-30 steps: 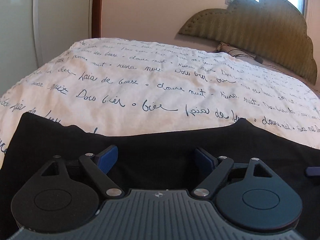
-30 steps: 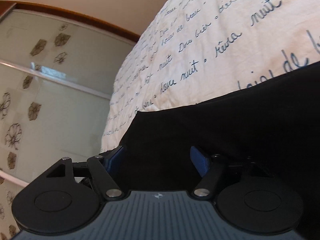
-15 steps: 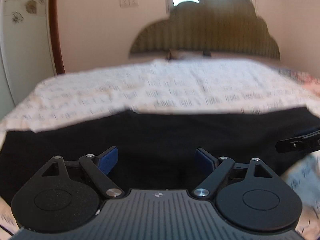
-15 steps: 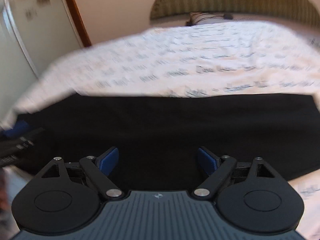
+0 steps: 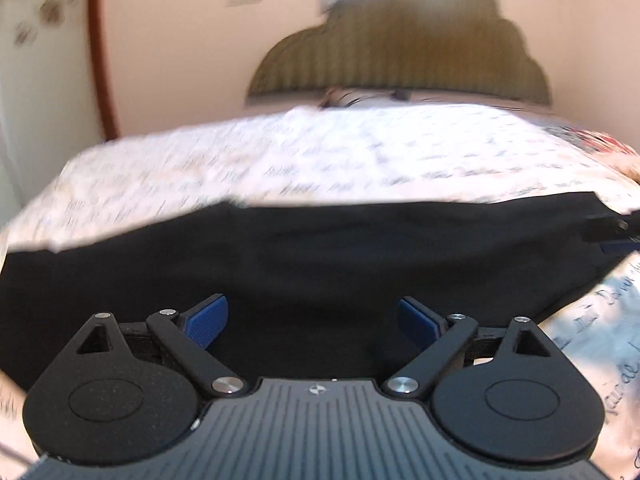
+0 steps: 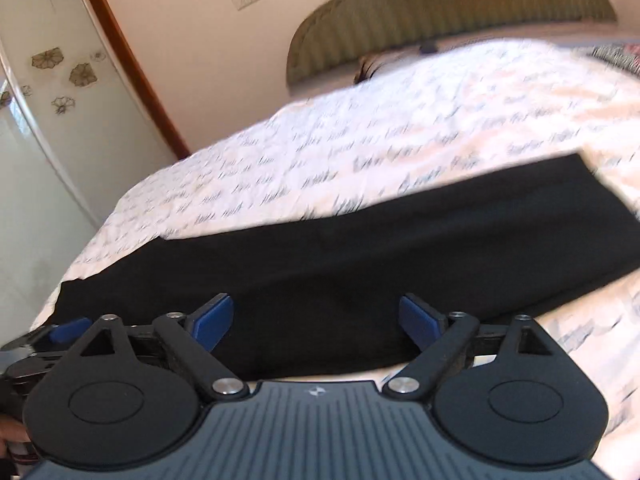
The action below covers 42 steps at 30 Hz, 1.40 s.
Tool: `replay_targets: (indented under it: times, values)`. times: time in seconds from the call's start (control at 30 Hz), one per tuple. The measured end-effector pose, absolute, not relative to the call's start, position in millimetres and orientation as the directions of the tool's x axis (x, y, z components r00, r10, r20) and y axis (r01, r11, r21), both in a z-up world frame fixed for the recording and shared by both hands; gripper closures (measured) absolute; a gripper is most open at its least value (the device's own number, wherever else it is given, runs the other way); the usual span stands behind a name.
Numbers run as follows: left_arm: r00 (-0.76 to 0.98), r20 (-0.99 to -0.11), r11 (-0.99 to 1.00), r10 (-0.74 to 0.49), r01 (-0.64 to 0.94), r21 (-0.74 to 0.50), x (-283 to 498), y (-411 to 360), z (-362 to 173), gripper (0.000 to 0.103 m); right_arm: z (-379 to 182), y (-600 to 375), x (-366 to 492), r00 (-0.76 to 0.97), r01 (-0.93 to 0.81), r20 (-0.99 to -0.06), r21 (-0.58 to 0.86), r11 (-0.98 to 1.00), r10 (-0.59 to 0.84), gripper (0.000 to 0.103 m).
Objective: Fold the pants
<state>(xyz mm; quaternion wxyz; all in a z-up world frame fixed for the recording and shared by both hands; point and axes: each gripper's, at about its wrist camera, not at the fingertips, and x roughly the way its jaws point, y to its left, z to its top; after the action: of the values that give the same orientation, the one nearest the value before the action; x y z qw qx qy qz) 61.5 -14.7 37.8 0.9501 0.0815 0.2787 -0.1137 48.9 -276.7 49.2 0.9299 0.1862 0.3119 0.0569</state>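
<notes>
The black pants (image 5: pixel 312 256) lie flat as a long band across a white bedspread with blue script (image 5: pixel 320 152); they also show in the right wrist view (image 6: pixel 380 248). My left gripper (image 5: pixel 314 322) is open and empty, held just above the near edge of the pants. My right gripper (image 6: pixel 316 322) is open and empty, also above the near edge. The right gripper shows at the far right edge of the left wrist view (image 5: pixel 616 232). The left gripper shows at the lower left of the right wrist view (image 6: pixel 52 340).
A padded olive headboard (image 5: pixel 400 56) stands at the far end of the bed. A wardrobe with flower-print doors (image 6: pixel 52 100) stands to the left, beside a brown wooden frame (image 6: pixel 132 60). A patterned cloth (image 5: pixel 600 144) lies at the bed's far right.
Both grippers have pulled back and swung to face the headboard. The pants now show as one long flat band below them. Both stay open and empty.
</notes>
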Motion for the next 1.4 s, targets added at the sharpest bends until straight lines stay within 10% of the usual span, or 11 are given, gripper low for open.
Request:
replay_targets:
  times: [0.3, 0.73, 0.97, 1.07, 1.4]
  values:
    - [0.742, -0.636, 0.935, -0.212, 0.344, 0.090, 74, -50, -2, 0.006, 12, -283, 74, 0.714, 0.065, -0.700, 0.081, 0.995, 0.011, 0.005]
    - [0.776, -0.540, 0.896, -0.327, 0.437, 0.086, 58, -66, 30, 0.008, 41, -372, 7, 0.867, 0.301, -0.494, 0.425, 0.854, -0.060, 0.005]
    - [0.677, -0.628, 0.813, -0.384, 0.570, 0.117, 68, -120, 1, 0.008, 43, -365, 44, 0.823, 0.288, -0.558, 0.242, 0.926, -0.110, 0.003]
    - [0.679, -0.627, 0.822, -0.381, 0.560, 0.107, 70, -118, -10, 0.003, 10, -364, 65, 0.690, 0.285, -0.718, 0.153, 0.946, -0.092, 0.000]
    - [0.668, -0.629, 0.830, -0.398, 0.554, 0.063, 73, -111, -14, 0.000, 6, -363, 51, 0.698, 0.300, -0.708, 0.149, 0.942, -0.110, 0.000]
